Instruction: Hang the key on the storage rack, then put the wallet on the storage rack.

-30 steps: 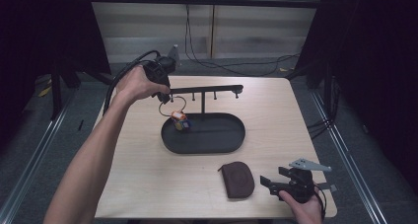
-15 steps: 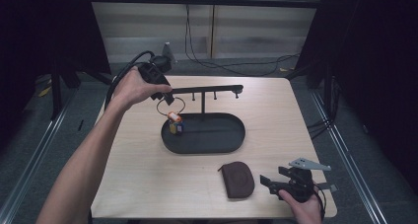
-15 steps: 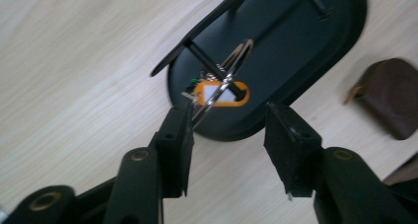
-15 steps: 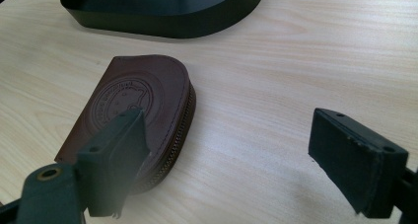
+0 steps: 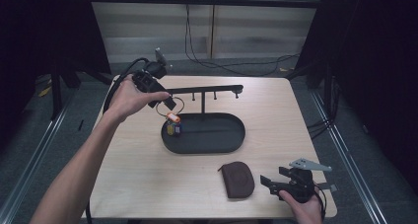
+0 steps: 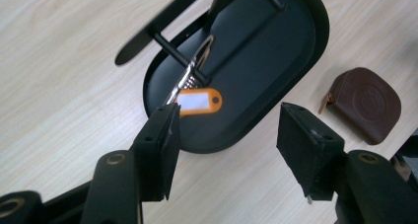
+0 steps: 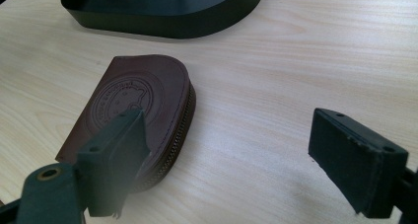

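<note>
High view, left tongs [image 5: 167, 102] just opened, off the hanging key tag [image 5: 172, 118]; right tongs [image 5: 276, 182] open, empty, unmoved.

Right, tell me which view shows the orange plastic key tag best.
The left gripper view: the orange plastic key tag hangs large and sharp from a peg of the black metal rack, white label readable, just beyond the open left claw. The high view shows it as a small orange spot. The right gripper view gives only a blurred scrap at its top edge.
</note>
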